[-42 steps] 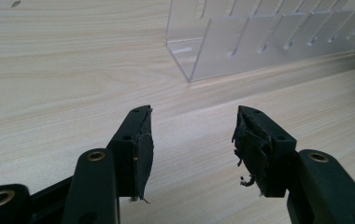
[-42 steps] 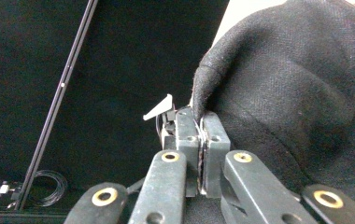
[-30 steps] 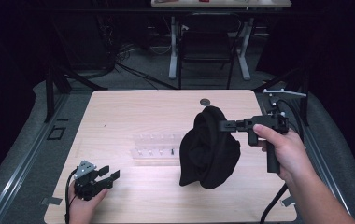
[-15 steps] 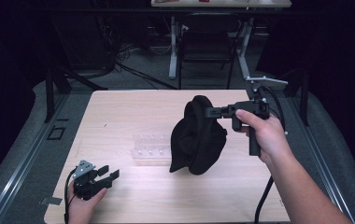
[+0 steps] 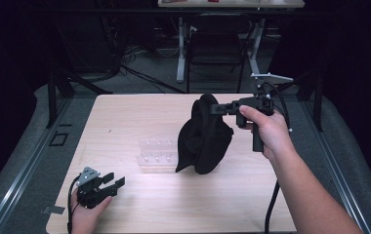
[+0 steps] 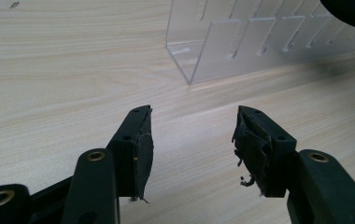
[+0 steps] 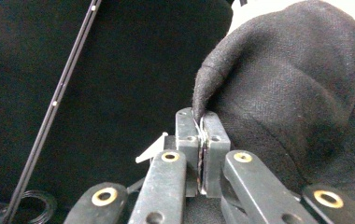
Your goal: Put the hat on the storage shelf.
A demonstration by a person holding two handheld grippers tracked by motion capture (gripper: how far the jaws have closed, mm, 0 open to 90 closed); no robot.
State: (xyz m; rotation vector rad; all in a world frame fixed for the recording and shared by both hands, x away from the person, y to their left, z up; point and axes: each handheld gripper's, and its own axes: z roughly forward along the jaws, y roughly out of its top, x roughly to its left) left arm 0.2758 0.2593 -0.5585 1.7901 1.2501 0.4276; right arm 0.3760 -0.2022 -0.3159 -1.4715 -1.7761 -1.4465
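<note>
Your right gripper is lifted above the table, and its 2 jaws are pressed together on a fold of the black cloth. In the right gripper view you can see the pinch clearly: the edge of the black cloth goes between the 2 jaws of the right gripper, and only a thin line of fabric shows there. The rest of the cloth hangs down from the jaws in a loose bundle. In the high view its lower end is at the table surface or very near it, but I cannot tell if it really touches the wood. Your right hand holds the handle, behind the jaws.

Your left gripper is low at the near left part of the table, well apart from the cloth, with your left hand under it. In the left gripper view the 2 jaws of the left gripper stand apart, with bare wood between them and nothing held. The pads on the jaws look worn and a little torn.

Ahead of your left gripper lies a clear plastic rack with slots, flat on the table. In the high view this rack is just beside the hanging cloth, on the side toward your left gripper.
</note>
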